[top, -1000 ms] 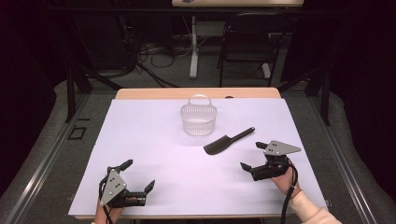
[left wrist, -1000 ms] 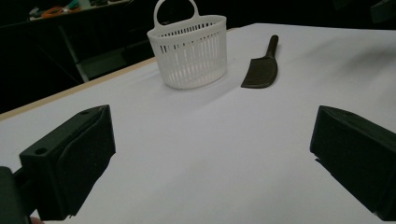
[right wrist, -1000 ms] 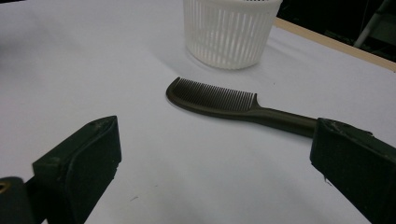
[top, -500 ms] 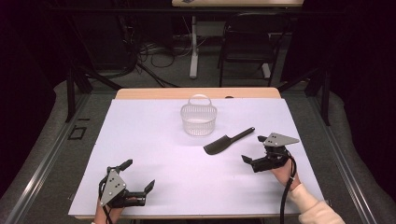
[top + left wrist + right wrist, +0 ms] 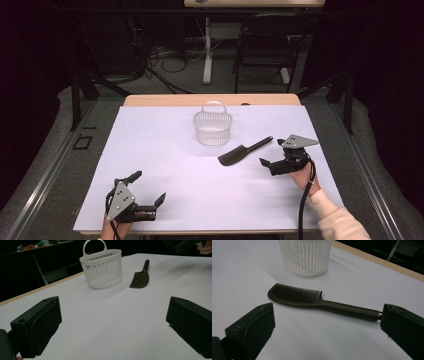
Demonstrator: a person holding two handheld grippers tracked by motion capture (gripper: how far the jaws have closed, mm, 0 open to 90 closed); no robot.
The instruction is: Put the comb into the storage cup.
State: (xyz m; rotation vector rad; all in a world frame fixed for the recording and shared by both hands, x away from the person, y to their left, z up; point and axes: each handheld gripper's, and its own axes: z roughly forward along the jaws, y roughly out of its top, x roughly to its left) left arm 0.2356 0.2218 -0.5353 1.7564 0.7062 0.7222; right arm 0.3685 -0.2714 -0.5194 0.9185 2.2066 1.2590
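Observation:
A black comb (image 5: 245,151) lies flat on the white table sheet (image 5: 165,150), its handle pointing back right. In the right gripper view the comb (image 5: 312,301) lies just ahead of the jaws, its handle end beside the right jaw. My right gripper (image 5: 271,151) is open, just right of the comb. A white slatted basket (image 5: 212,127) with a loop handle stands upright behind the comb. My left gripper (image 5: 149,186) is open near the front left edge, holding nothing. In the left gripper view the basket (image 5: 102,268) and comb (image 5: 140,277) lie far ahead.
The wooden table edge (image 5: 210,100) runs along the back. A dark chair (image 5: 265,45) and cables on the floor lie beyond the table. A person's hand with the other gripper (image 5: 185,245) appears at the top right of the left gripper view.
My right gripper has moved forward and left, closer to the comb's handle. The left gripper, comb and basket have stayed put.

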